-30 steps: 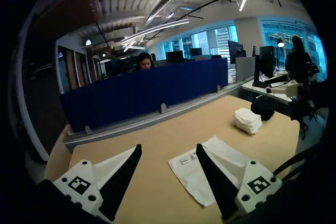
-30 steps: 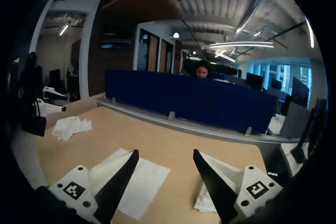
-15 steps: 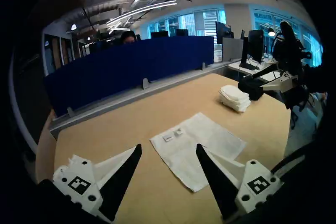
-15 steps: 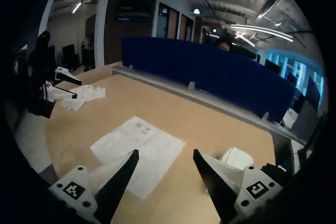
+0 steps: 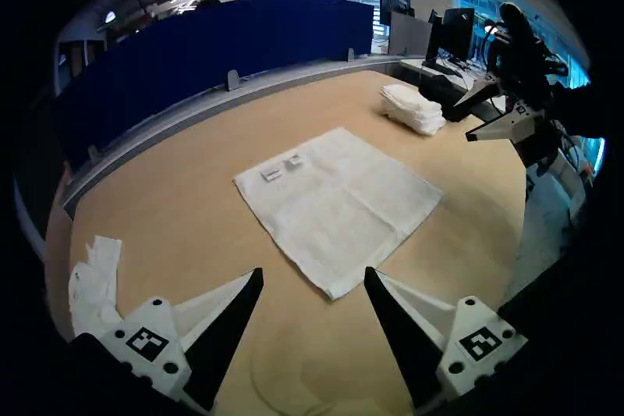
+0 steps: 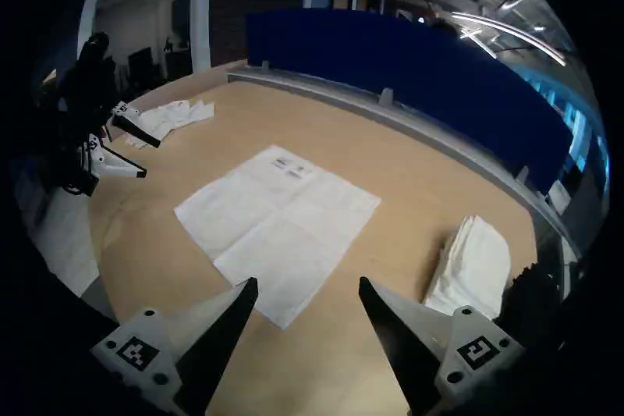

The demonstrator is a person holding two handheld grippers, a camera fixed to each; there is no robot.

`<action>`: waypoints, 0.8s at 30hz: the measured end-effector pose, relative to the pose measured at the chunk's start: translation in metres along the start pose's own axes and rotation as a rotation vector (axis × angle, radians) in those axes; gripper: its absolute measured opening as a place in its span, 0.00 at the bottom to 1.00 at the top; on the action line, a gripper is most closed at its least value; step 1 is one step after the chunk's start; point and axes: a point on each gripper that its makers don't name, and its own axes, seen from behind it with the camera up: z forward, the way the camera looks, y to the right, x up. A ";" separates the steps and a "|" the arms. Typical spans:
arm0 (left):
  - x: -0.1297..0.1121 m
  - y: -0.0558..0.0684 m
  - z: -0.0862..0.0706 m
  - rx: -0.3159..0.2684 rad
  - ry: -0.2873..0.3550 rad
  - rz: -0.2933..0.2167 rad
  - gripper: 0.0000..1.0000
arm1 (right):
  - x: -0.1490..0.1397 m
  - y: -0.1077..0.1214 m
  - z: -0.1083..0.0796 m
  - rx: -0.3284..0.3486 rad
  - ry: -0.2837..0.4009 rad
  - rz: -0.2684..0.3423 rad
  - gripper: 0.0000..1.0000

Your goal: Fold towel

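A white towel (image 5: 339, 197) lies spread flat on the wooden table (image 5: 195, 182), with two small labels near its far edge. My left gripper (image 5: 312, 291) hangs open just before the towel's near corner, nothing between its fingers. In the right gripper view the same towel (image 6: 277, 217) lies flat with fold creases, and my right gripper (image 6: 306, 299) is open above its near corner. The right gripper (image 5: 499, 115) also appears far off beyond the table in the left gripper view. The left gripper (image 6: 117, 143) appears far off at the left in the right gripper view.
A stack of folded white towels (image 5: 411, 108) sits at one table end, also seen as the folded stack (image 6: 468, 268). Crumpled white cloths (image 6: 171, 115) lie at the other end, near cloth (image 5: 93, 283). A blue partition (image 5: 210, 49) runs along the table's far side.
Both grippers have tilted down toward the table and come nearer, so the whole towel is now in sight. Both stay open.
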 end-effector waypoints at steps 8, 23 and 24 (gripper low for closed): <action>-0.031 0.009 0.031 -0.027 -0.057 0.014 0.96 | -0.025 -0.008 0.022 0.015 -0.029 -0.009 1.00; -0.068 0.027 0.080 -0.051 -0.125 -0.021 0.95 | -0.075 -0.019 0.066 0.033 -0.066 0.021 1.00; -0.068 0.027 0.082 -0.048 -0.126 -0.023 0.95 | -0.077 -0.020 0.068 0.035 -0.070 0.021 1.00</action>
